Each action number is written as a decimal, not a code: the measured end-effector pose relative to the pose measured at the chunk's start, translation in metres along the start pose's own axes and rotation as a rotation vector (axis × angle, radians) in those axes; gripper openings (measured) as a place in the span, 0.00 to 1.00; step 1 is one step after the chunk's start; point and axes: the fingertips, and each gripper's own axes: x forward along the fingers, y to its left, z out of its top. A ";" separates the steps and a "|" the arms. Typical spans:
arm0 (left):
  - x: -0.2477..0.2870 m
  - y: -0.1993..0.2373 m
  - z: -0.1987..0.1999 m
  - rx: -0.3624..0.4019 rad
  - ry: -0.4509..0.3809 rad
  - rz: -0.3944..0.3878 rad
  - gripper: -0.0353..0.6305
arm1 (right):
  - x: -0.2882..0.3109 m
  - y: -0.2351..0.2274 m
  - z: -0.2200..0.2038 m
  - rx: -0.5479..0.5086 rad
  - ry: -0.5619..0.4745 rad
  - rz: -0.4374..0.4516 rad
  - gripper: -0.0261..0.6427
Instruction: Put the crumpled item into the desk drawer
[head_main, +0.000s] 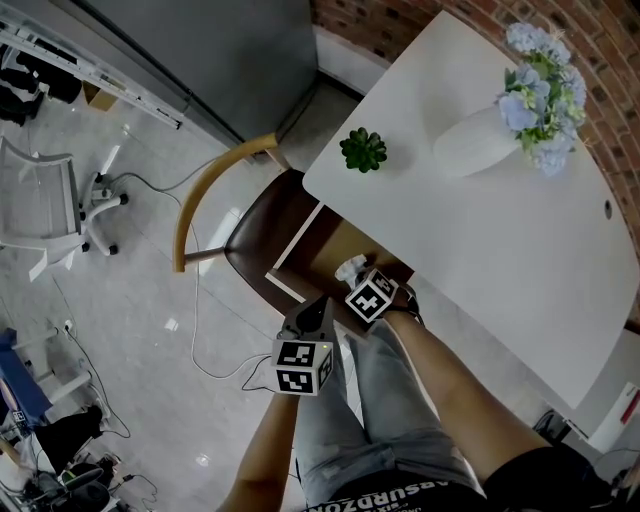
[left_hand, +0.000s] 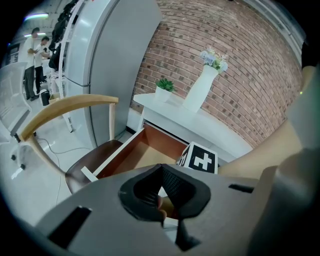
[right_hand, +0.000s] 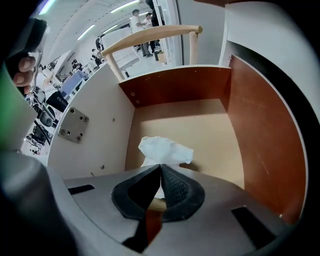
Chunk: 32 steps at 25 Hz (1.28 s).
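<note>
Beneath counter (head_main: 480, 230), drawer (right_hand: 260, 140) stands open; right tongs (right_hand: 160, 170) pinch tissue (right_hand: 165, 150) at 12 o'clock inside it, unreleased; left tongs (left_hand: 161, 170) pressed together

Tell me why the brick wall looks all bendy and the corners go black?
Left gripper view: a wide-angle lens bows the red brick wall and leaves dark rounded corners. Right gripper view: the same bending curves the sides of the brown wooden drawer, though the crumpled white tissue looks sharp. Head view: the edges of the white desk look nearly straight.
</note>
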 end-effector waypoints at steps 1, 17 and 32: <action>0.001 0.000 0.000 0.002 0.001 -0.001 0.05 | 0.001 -0.001 0.000 -0.003 0.003 0.000 0.04; 0.007 0.005 -0.003 0.020 0.026 -0.003 0.05 | 0.020 -0.004 -0.003 -0.066 0.070 0.000 0.04; 0.010 0.006 -0.002 0.017 0.035 -0.004 0.05 | 0.029 -0.001 -0.003 -0.079 0.088 0.037 0.07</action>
